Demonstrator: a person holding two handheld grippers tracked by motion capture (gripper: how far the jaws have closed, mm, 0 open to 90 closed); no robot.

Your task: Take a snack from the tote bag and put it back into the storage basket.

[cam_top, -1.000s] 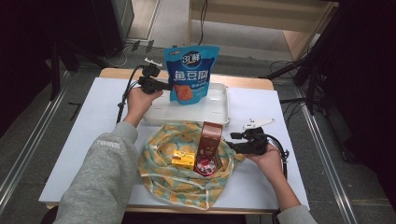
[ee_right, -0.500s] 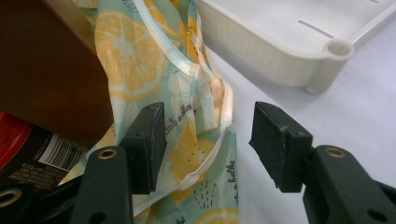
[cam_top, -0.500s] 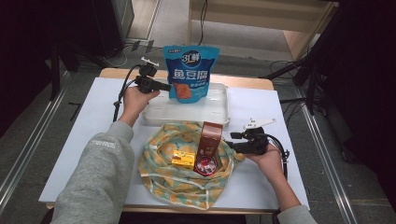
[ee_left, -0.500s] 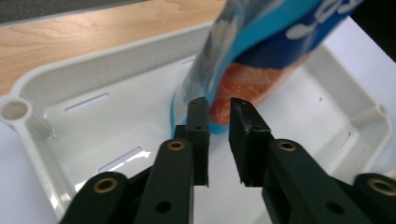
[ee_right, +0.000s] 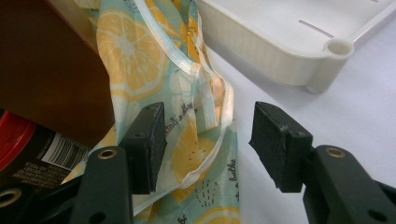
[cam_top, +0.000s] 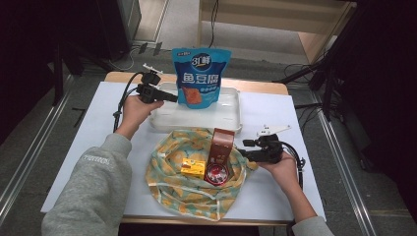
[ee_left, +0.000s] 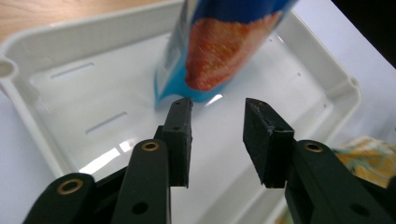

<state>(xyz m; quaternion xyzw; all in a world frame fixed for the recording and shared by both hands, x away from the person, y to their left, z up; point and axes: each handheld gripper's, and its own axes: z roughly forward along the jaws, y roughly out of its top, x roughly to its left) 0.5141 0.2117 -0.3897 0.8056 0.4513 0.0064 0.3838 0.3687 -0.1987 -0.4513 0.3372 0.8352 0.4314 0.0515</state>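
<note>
My left gripper [ee_left: 218, 122], upper left in the high view, has just opened off the blue pouch [cam_top: 198, 77], leaving it standing in the white tray [cam_top: 231, 121]. My right gripper [ee_right: 208, 140] waits open at the lemon-print cloth [ee_right: 187, 154], nothing held.

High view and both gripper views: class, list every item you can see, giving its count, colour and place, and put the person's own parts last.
Table: one, white top, under everything.
Tray: one, white, far middle of the table.
Snack pouch: one, blue with an orange patch, standing upright in the tray.
Cloth bag: one, pale green with yellow lemons, spread on the near middle.
Small box: one, yellow, on the cloth bag.
Brown box: one, brown, on the cloth bag.
Red-lidded jar: one, dark with red lid, beside the small box.
Left gripper: one, black, open, beside the pouch, nothing between its jaws, which have just been opening.
Right gripper: one, black, open, at the bag's right edge.
</note>
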